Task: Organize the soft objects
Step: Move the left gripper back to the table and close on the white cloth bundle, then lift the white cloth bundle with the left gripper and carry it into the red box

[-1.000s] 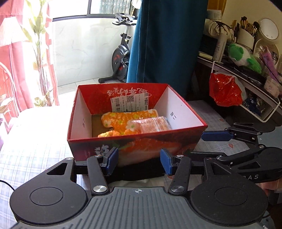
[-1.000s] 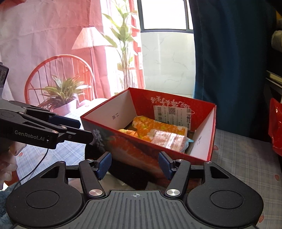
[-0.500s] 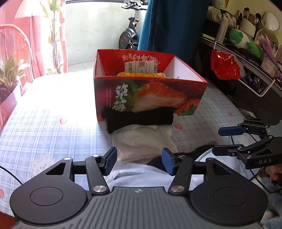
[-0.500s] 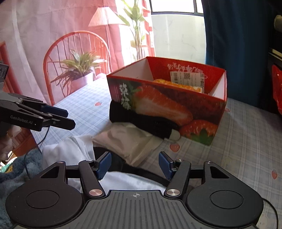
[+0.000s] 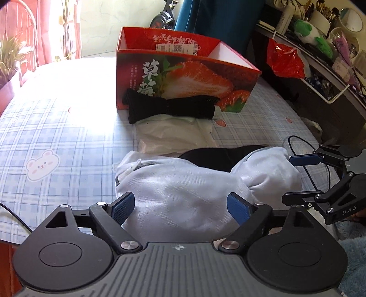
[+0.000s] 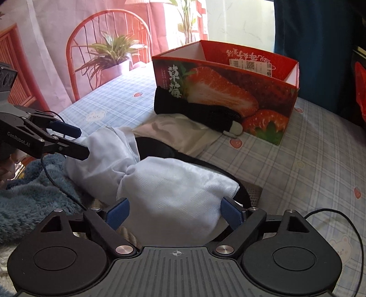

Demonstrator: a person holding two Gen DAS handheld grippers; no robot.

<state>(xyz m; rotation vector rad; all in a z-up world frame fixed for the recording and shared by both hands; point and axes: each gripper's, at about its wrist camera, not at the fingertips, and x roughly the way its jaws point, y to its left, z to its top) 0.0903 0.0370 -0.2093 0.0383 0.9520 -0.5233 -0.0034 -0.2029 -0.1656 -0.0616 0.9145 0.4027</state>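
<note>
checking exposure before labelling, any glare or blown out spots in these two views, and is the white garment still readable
Left wrist view: sunlight washes out the checked bedsheet left of the strawberry box; white garment keeps its weave. Right wrist view: window blown out, garment evenly lit, edges bent by fisheye.

L gripper [image 5: 180,209] & R gripper [image 6: 175,213]: jaws just opened wide, both angled down.

Potted plant [image 6: 109,54] behind red chair [image 6: 107,45], red plastic bag [image 5: 286,60], green plush toy [image 5: 313,36], perhaps exercise bike [image 5: 164,16]
</note>
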